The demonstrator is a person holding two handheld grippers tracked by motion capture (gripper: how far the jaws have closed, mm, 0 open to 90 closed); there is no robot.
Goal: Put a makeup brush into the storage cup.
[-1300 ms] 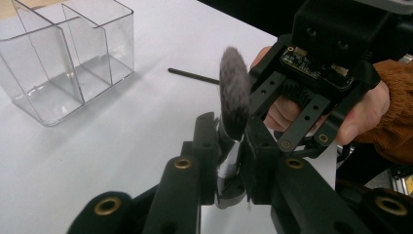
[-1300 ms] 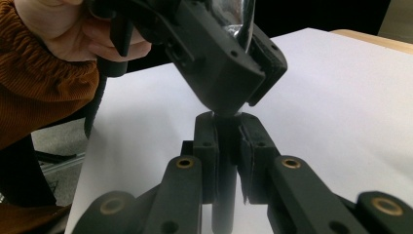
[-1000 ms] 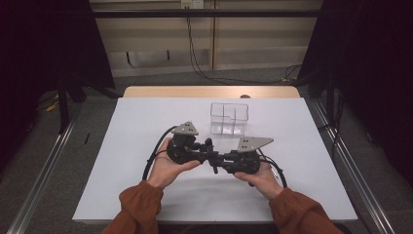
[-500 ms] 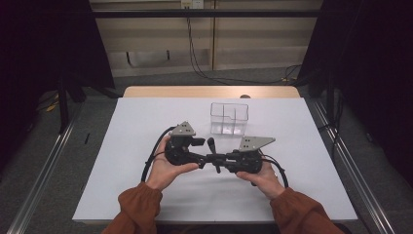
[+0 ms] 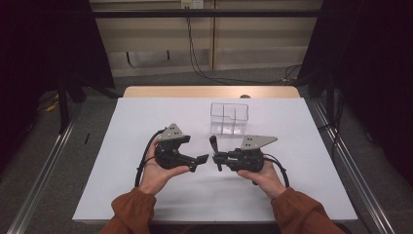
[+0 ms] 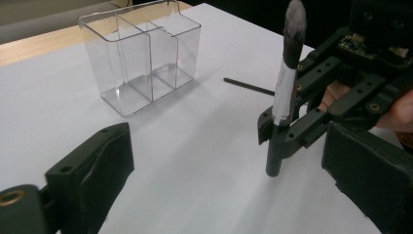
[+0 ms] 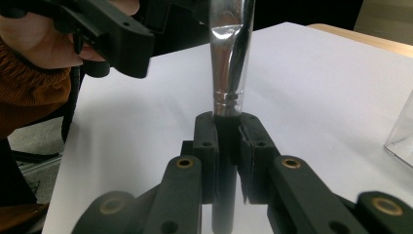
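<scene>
A makeup brush (image 5: pixel 213 142) with a dark handle, silver ferrule and soft dark head stands upright, and my right gripper (image 5: pixel 217 159) is shut on its handle. In the right gripper view both jaws of the right gripper (image 7: pixel 226 127) press the handle below the ferrule (image 7: pixel 230 58). My left gripper (image 5: pixel 198 162) is open and sits a short way left of the brush, not touching it. In the left gripper view the left gripper (image 6: pixel 229 146) has its jaws wide apart, with the brush (image 6: pixel 285 83) ahead and to the right.
A clear plastic organizer (image 5: pixel 229 117) with several compartments stands on the white table (image 5: pixel 146 122) behind the grippers, and it looks empty (image 6: pixel 141 58). A thin dark stick (image 6: pixel 248 87) lies on the table beyond the brush. A wooden strip (image 5: pixel 195 91) edges the far side.
The two grippers were pressed together around the brush. The left gripper has opened and drawn away to the left, and the brush stays upright in the right gripper.
</scene>
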